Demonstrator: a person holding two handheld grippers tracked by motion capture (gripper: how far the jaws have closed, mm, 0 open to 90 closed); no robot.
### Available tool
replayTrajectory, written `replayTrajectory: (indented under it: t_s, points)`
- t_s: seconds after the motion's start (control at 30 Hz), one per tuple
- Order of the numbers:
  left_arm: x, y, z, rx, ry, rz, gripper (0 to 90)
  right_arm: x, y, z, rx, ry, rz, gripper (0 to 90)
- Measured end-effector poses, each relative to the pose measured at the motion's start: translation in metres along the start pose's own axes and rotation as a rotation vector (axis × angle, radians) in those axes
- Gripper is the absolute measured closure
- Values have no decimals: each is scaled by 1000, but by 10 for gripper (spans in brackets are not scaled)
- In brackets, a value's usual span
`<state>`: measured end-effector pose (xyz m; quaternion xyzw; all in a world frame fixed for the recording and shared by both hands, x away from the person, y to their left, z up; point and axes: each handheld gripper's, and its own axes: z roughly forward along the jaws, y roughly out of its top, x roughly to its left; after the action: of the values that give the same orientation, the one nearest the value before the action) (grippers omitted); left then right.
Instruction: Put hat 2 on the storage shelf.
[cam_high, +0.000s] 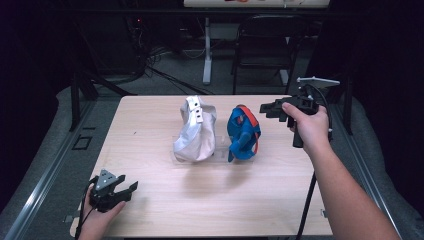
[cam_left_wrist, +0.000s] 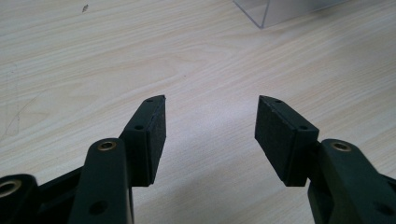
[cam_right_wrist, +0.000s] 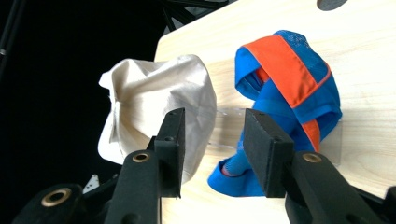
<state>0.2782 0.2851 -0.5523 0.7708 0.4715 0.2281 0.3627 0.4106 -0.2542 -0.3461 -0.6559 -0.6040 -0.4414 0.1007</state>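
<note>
A crumpled off-white cloth and a blue garment with orange bands rest side by side on a clear plastic stand in the middle of the wooden table. My right gripper is held at the far right of the table, just right of the blue garment and pointing at it. Its jaws are open with nothing between the pads. My left gripper sits low at the near left corner, open over bare wood.
Behind the table stand a black chair and a white post, with cables on the floor. The right gripper's cable hangs past the table's right edge. Bare tabletop lies in front of both garments.
</note>
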Motion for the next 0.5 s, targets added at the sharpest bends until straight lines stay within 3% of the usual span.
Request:
replayTrajectory:
  t_s: [0.27,0.5]
  points:
    - [0,0,0,2,2,2,442,-5,-10,-1,0,-26,-22,588]
    - [1,0,0,6,-3,-6,442,-10,-29,-2,-4,-12,-61,574]
